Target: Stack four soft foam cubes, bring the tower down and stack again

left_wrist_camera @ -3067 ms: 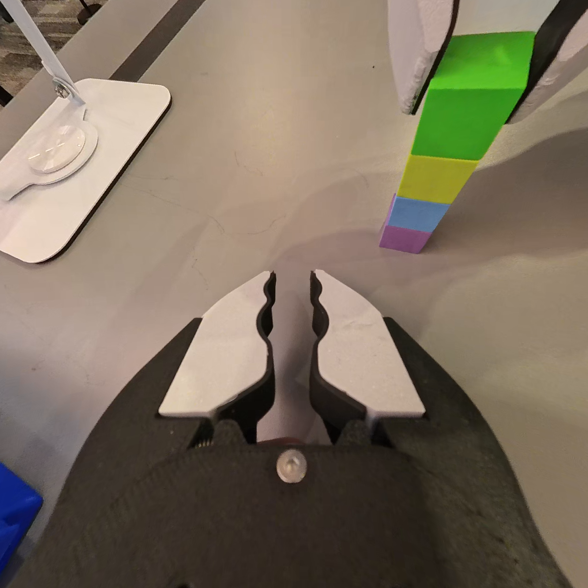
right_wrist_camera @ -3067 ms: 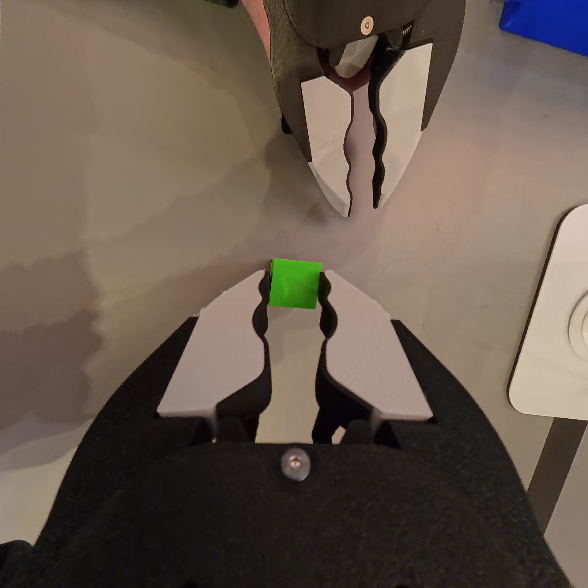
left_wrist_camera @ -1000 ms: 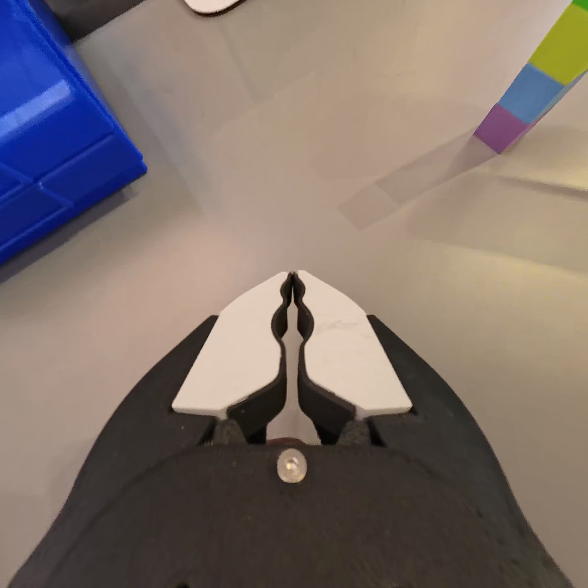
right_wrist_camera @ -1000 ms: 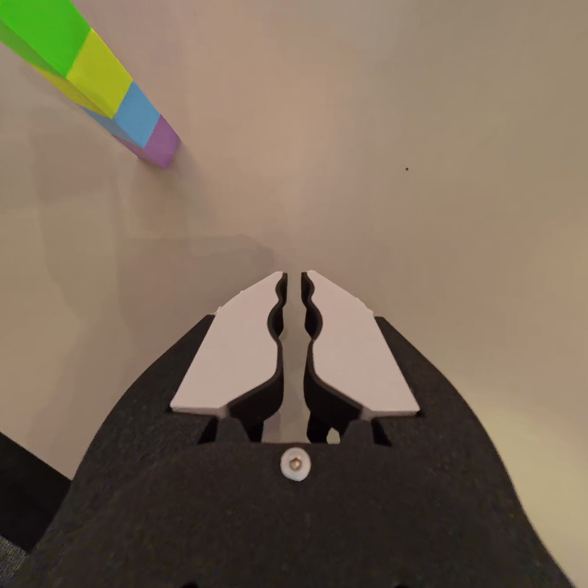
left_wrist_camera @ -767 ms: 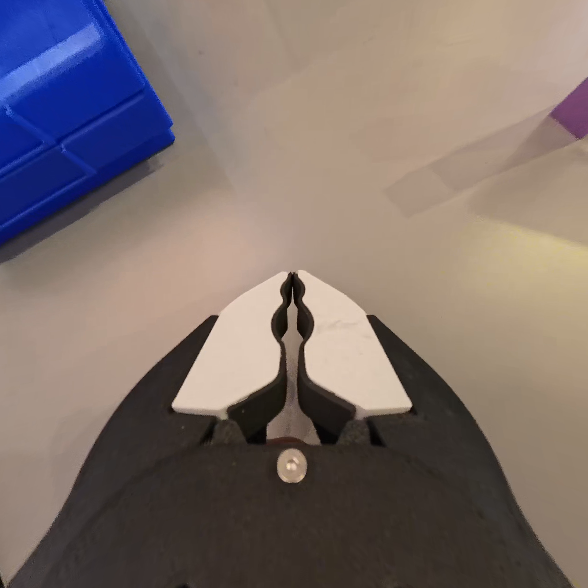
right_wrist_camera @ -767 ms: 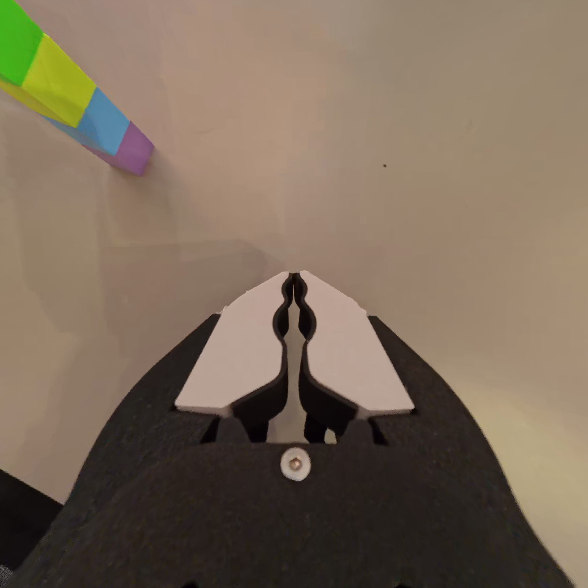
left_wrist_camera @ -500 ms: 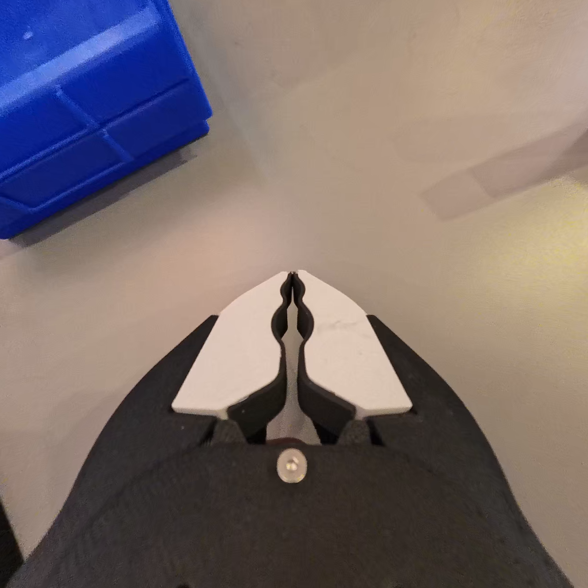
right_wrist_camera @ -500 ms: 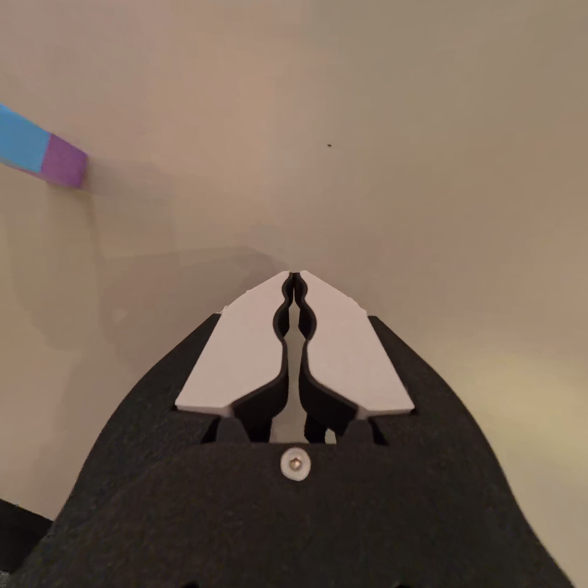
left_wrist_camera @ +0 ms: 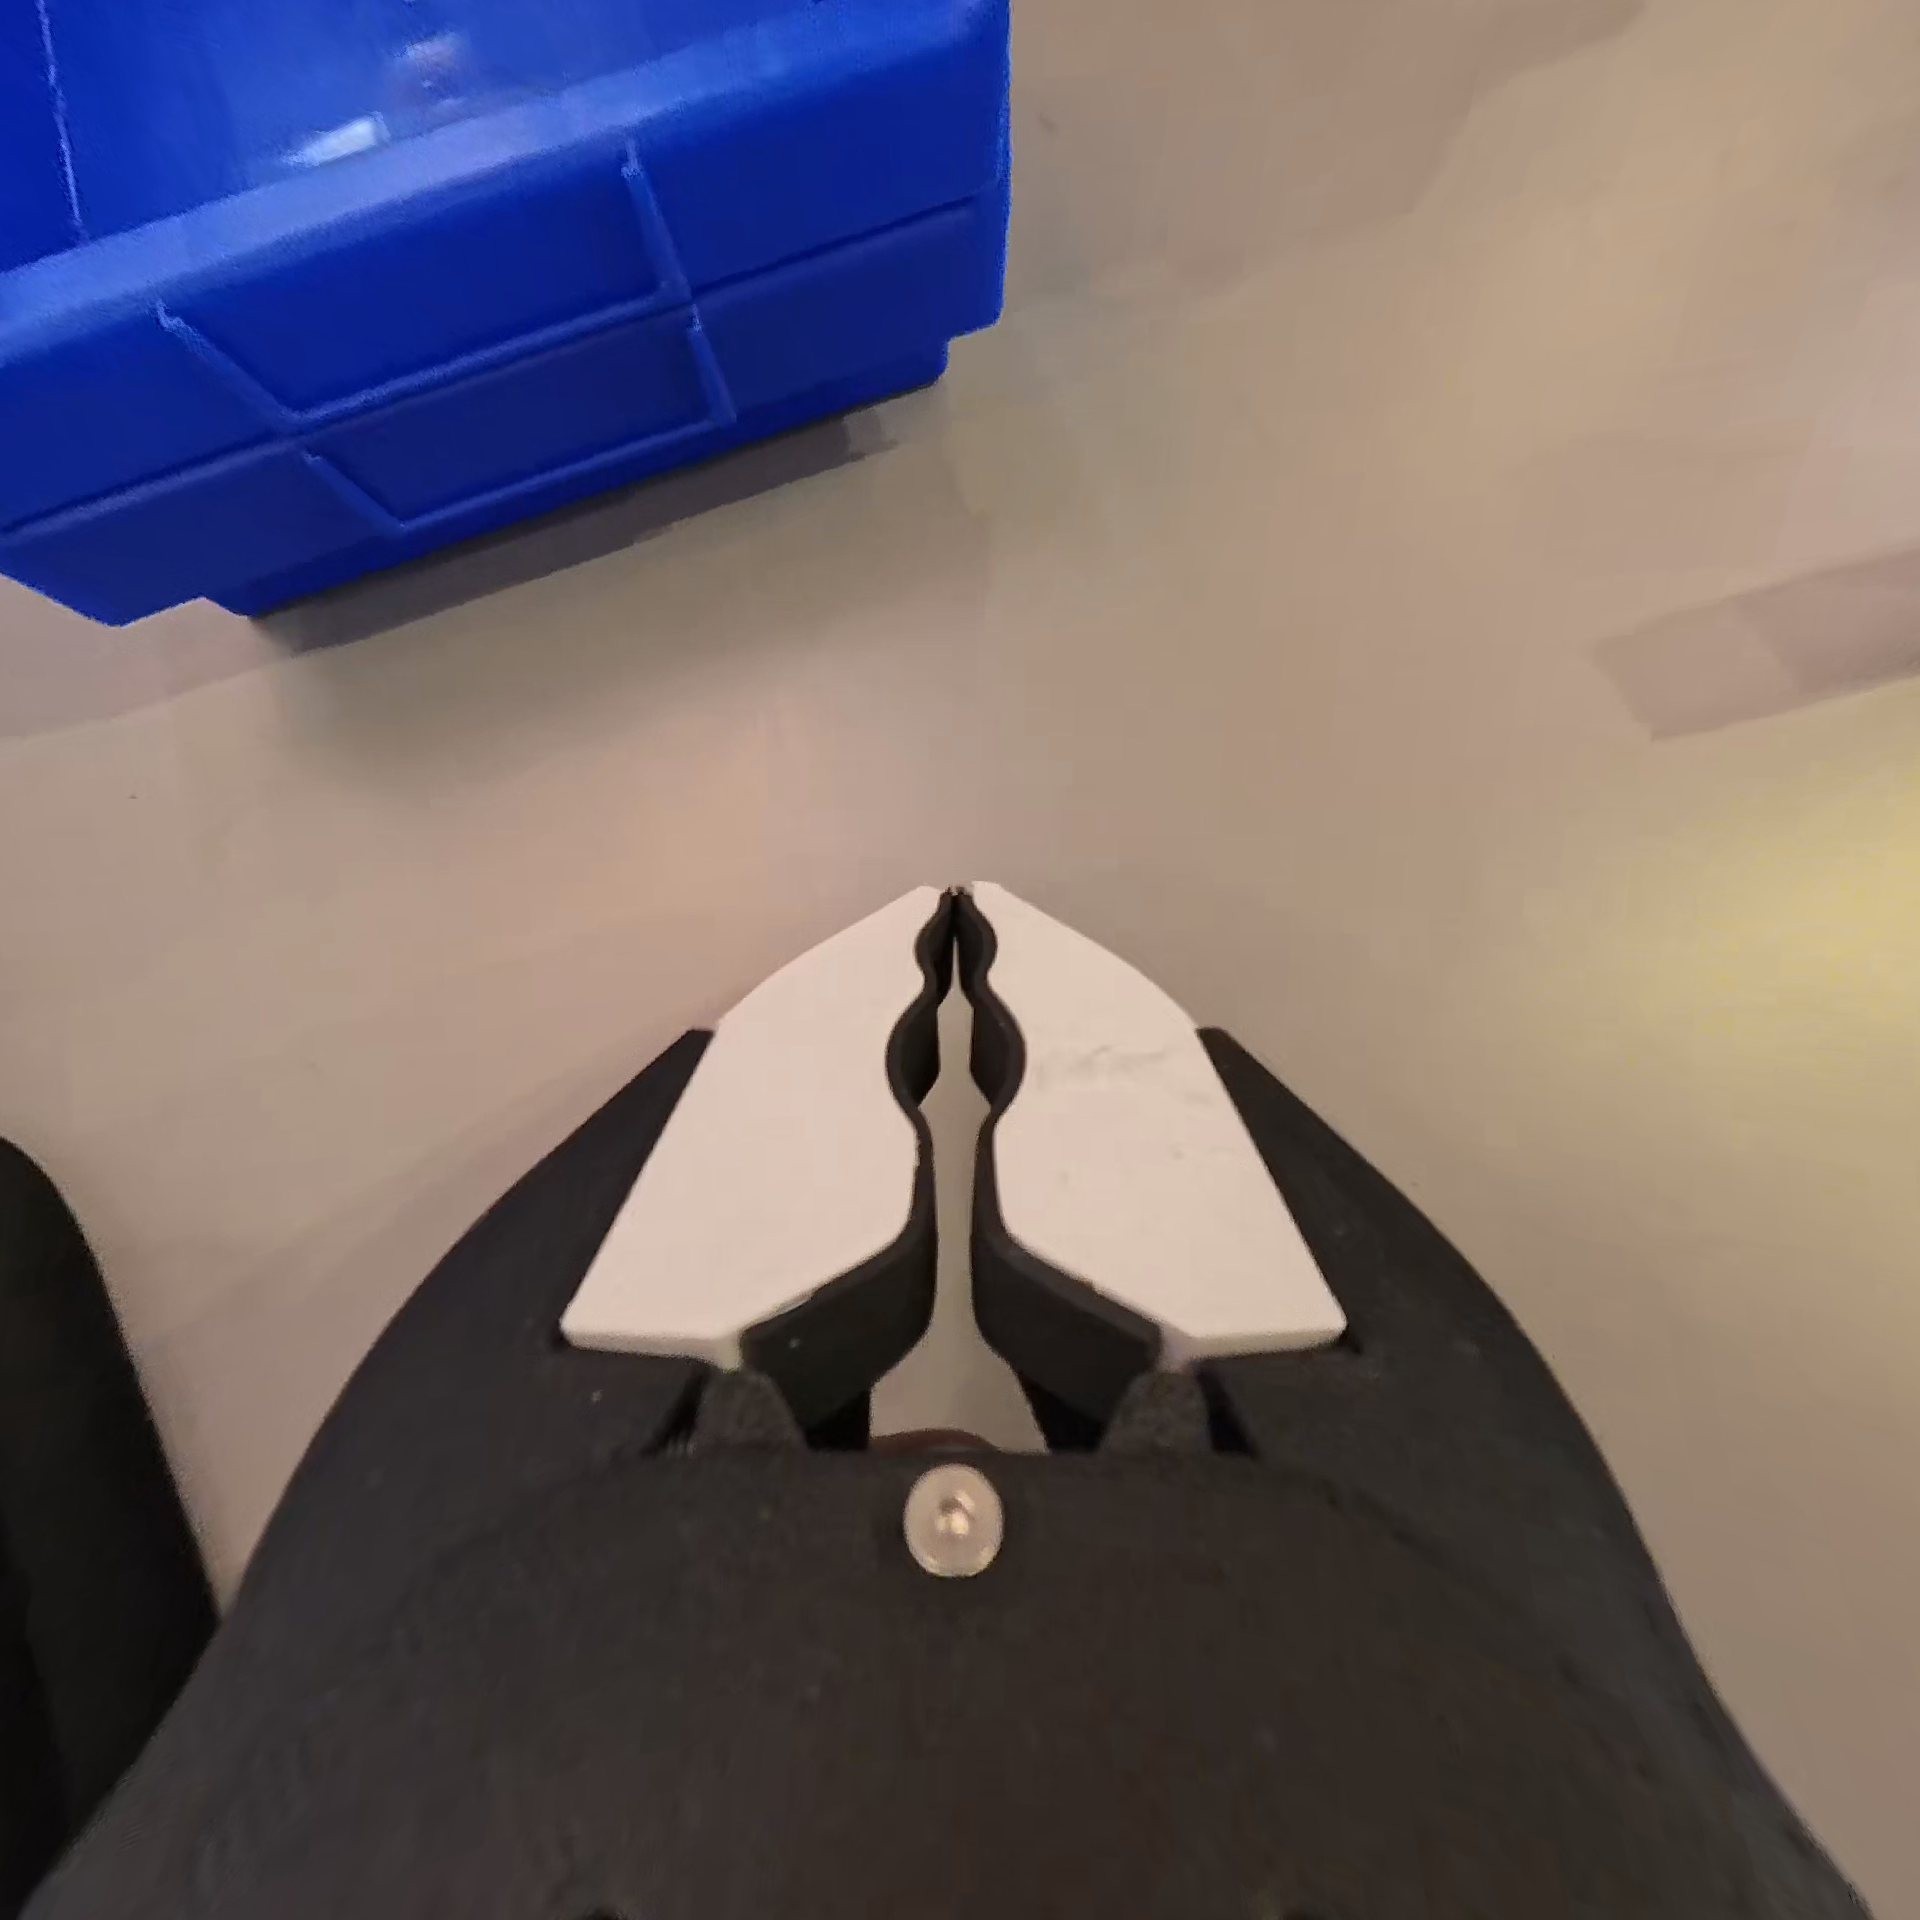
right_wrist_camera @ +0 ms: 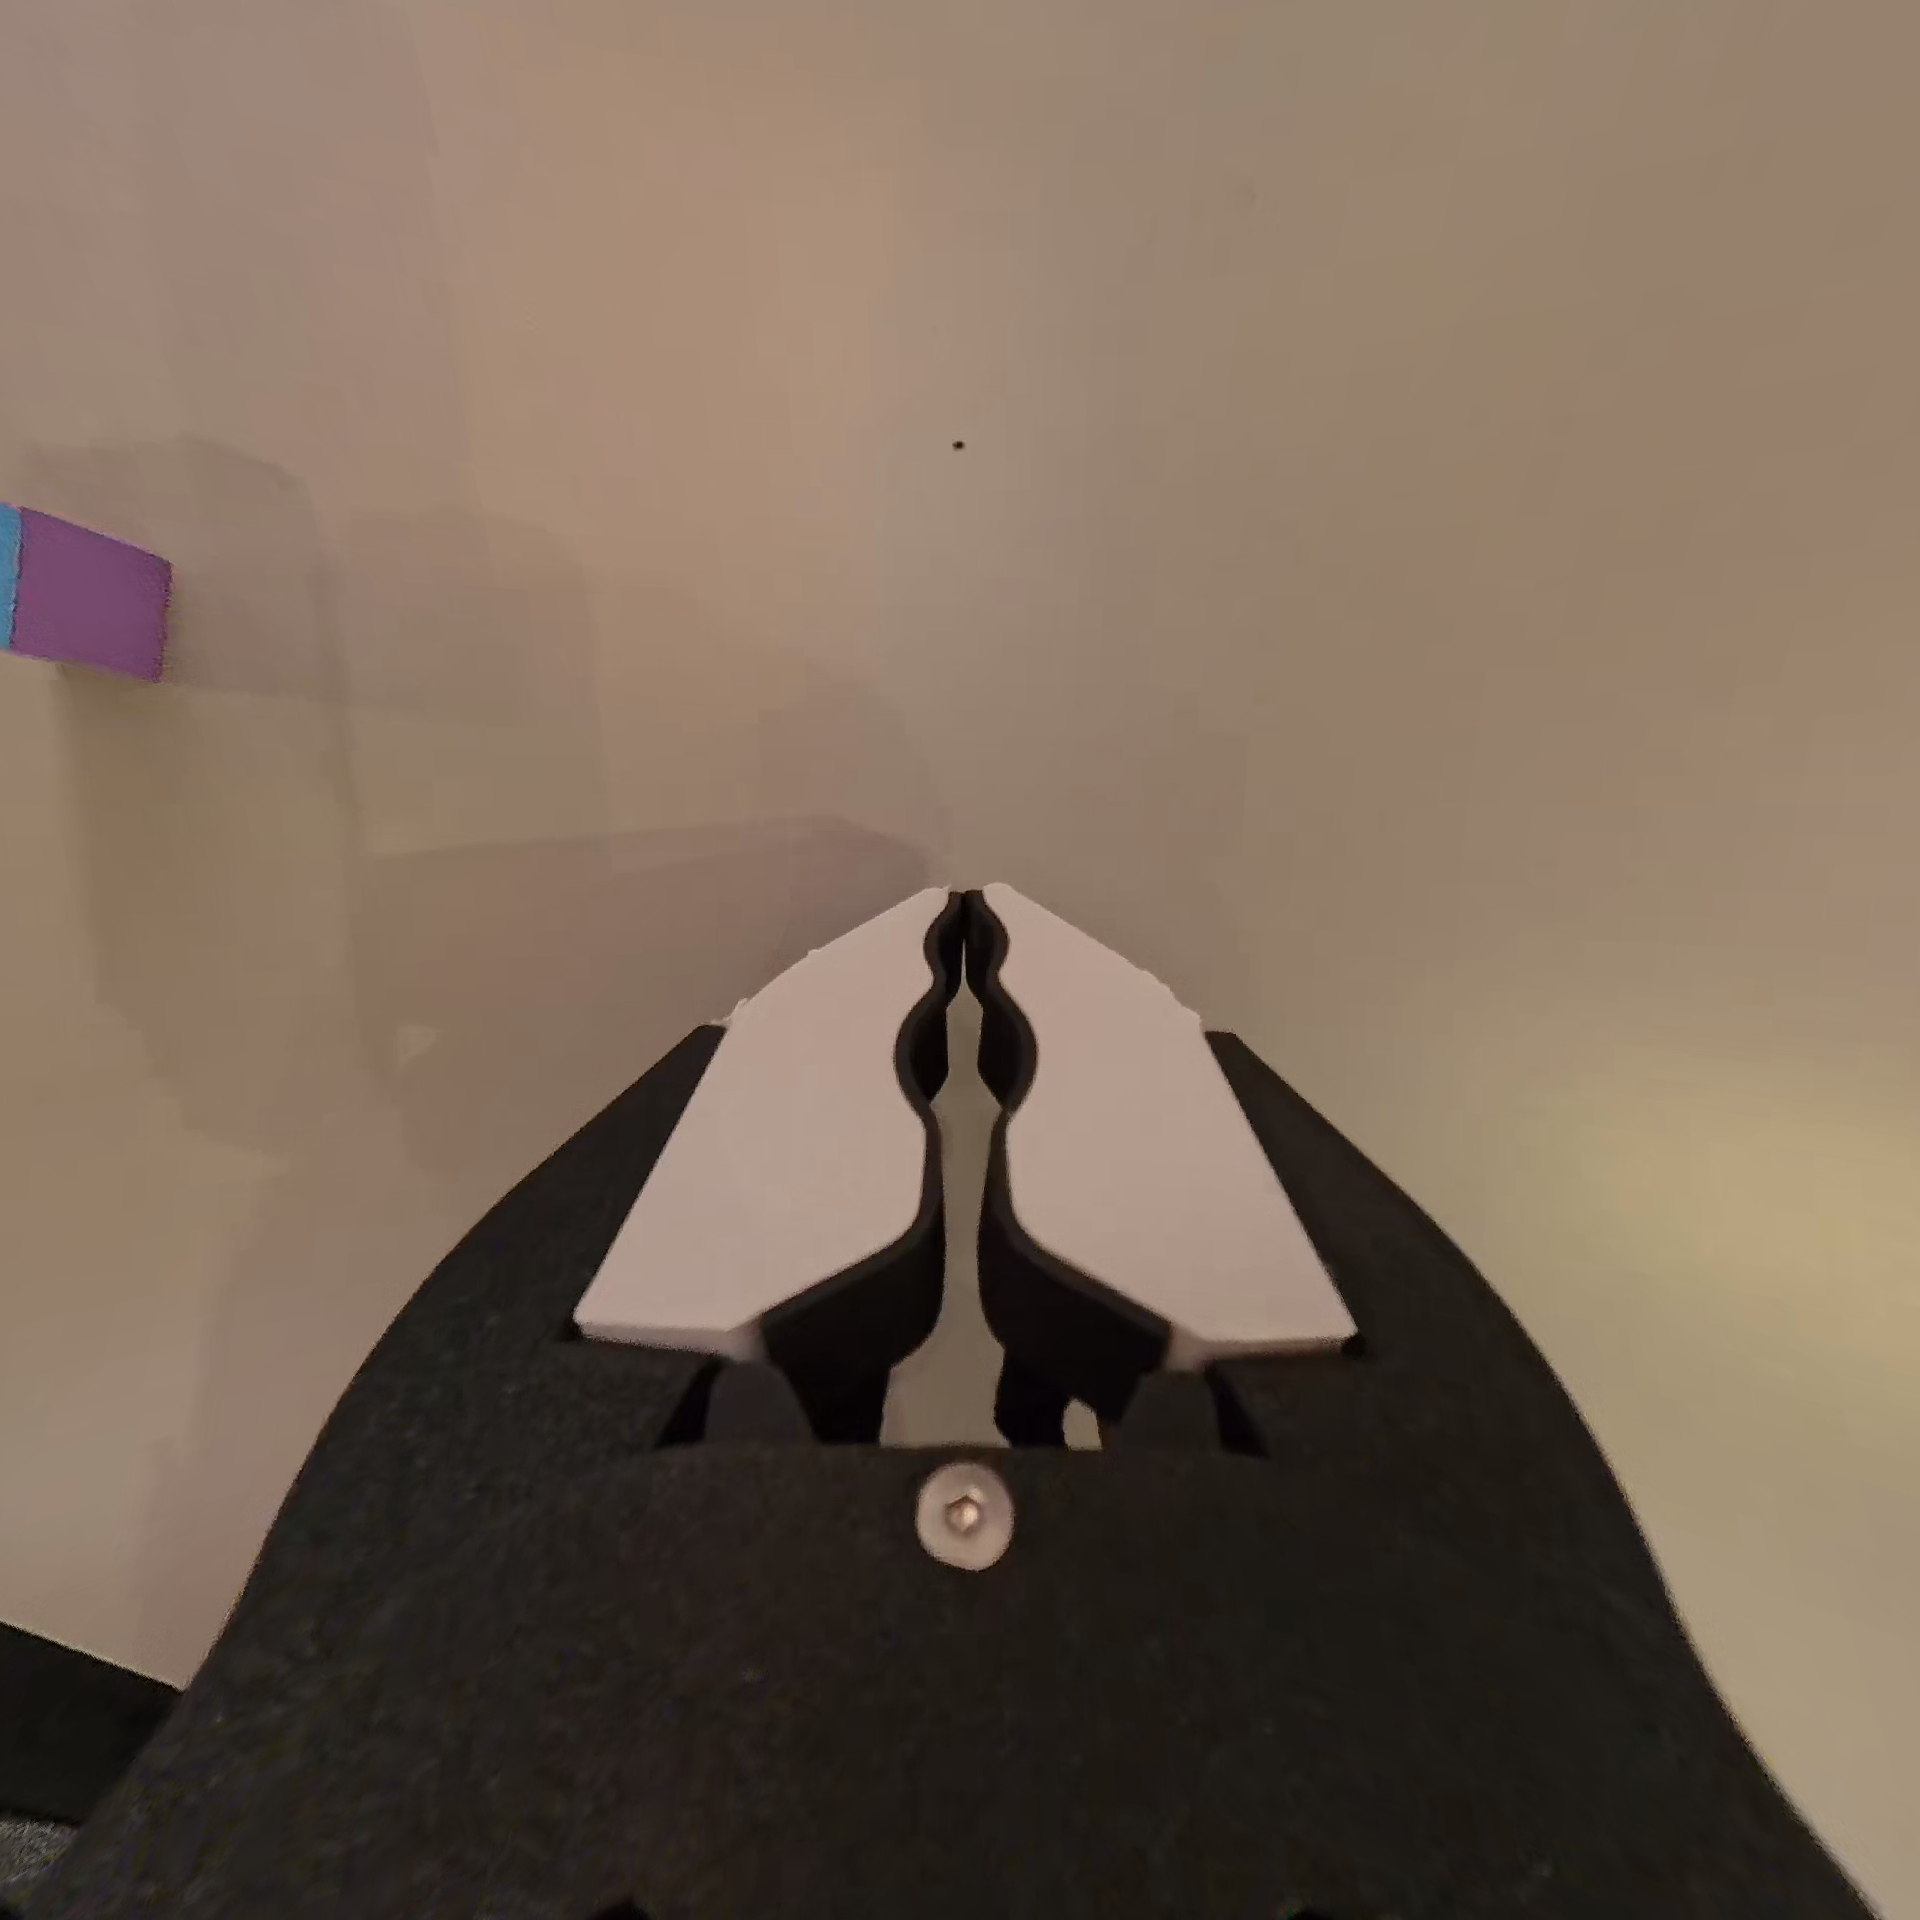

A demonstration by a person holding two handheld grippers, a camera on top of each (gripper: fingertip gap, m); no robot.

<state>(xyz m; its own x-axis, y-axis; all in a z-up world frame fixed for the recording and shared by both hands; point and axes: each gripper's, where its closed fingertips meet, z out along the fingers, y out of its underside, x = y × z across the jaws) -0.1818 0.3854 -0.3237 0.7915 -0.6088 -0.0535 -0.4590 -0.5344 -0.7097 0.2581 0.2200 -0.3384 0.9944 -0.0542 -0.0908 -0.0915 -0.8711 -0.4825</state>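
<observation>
Left gripper [left_wrist_camera: 957, 891] hangs over the bare grey table [left_wrist_camera: 1351, 520], its two white fingers [left_wrist_camera: 831, 1091] clenched tip to tip with nothing between them; a blue plastic bin [left_wrist_camera: 499, 312] stands on the table ahead and to its left. Right gripper [right_wrist_camera: 962, 891] is likewise closed on nothing, tips meeting over bare tabletop. Of the cube tower, only the purple cube [right_wrist_camera: 94, 597] on the table and a sliver of the blue cube [right_wrist_camera: 8, 577] touching it show, at the far left edge of the right wrist view, well apart from the right gripper.
</observation>
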